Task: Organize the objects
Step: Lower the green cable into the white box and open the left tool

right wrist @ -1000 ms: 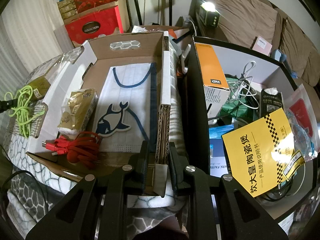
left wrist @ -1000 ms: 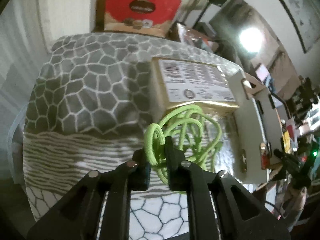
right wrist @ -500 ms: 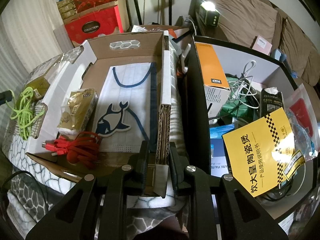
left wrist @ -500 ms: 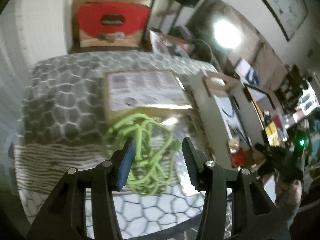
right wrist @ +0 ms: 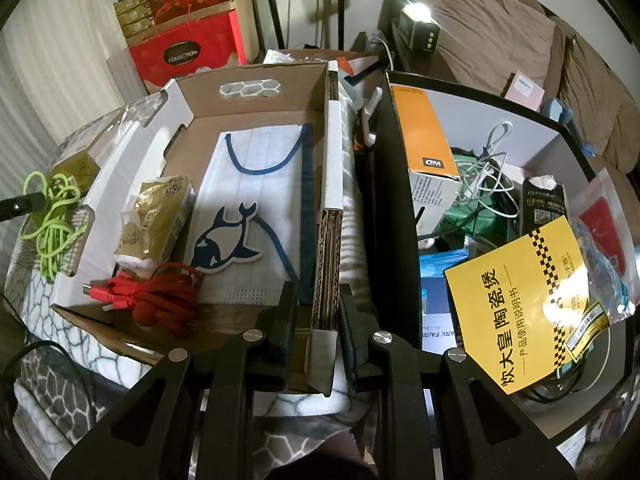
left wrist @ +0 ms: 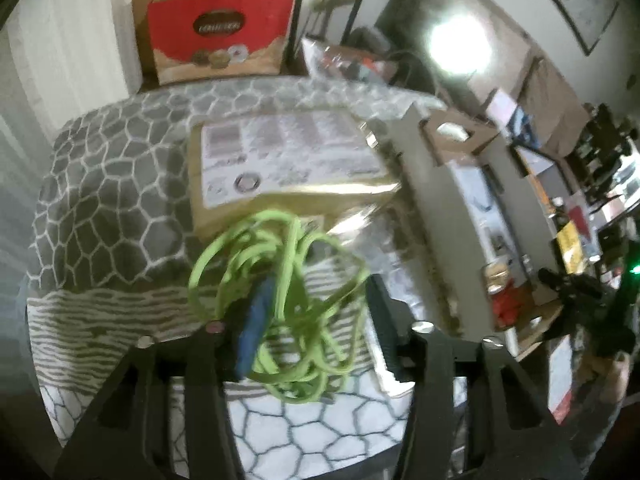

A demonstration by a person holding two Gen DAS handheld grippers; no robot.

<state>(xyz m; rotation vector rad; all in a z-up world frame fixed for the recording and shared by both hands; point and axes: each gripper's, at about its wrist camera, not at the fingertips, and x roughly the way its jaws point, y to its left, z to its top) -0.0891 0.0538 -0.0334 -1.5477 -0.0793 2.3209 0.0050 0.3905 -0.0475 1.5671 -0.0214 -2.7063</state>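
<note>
A tangled lime-green cord lies on the grey patterned blanket in front of a gold box. My left gripper stands over the cord with its jaws opening. The cord sits loosely between them, one loop draped against the blue left pad, and neither pad presses it. In the right wrist view the same cord lies left of the cardboard box. My right gripper is shut on that box's right wall.
Inside the cardboard box lie a red cable, a gold packet and a white mask with a whale cutout. A black bin to the right holds an orange box, white cables and a yellow leaflet. Red gift boxes are stacked behind.
The left jaws have spread apart and let go of the green cord, which sagged into a looser tangle, and the left gripper shifted sideways. The right gripper has kept its hold.
</note>
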